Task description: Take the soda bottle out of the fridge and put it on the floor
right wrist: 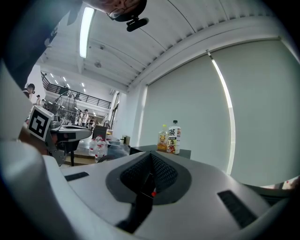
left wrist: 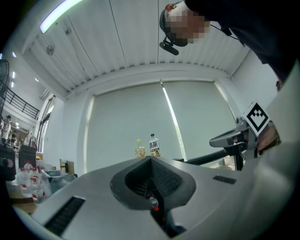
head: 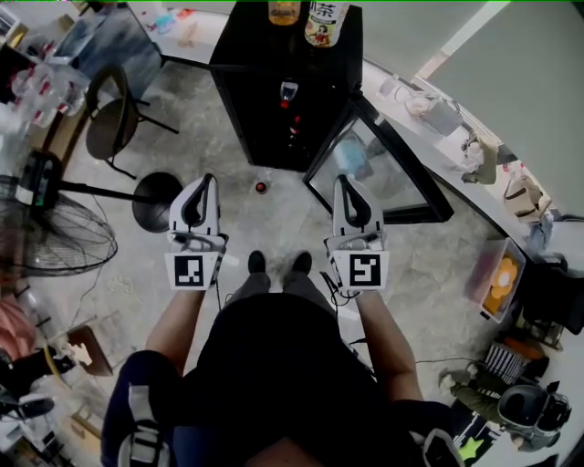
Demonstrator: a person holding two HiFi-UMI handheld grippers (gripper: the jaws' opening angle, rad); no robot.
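The black fridge [head: 274,68] stands ahead with its glass door [head: 383,173] swung open to the right. A red-capped bottle [head: 288,92] shows on a shelf inside. A small dark soda bottle with a red cap [head: 261,188] stands on the floor in front of the fridge, apart from both grippers. My left gripper [head: 209,180] and right gripper [head: 341,181] are held side by side above the floor, both shut and empty. In the left gripper view the jaws [left wrist: 151,158] meet, and so do those in the right gripper view [right wrist: 151,153]. Two drink bottles [head: 326,20] stand on the fridge top.
A floor fan [head: 46,233] and a chair [head: 114,114] are at the left, with a round stand base [head: 155,201] near my left gripper. A long counter [head: 474,155] with clutter runs along the right. The person's shoes [head: 256,263] are just behind the grippers.
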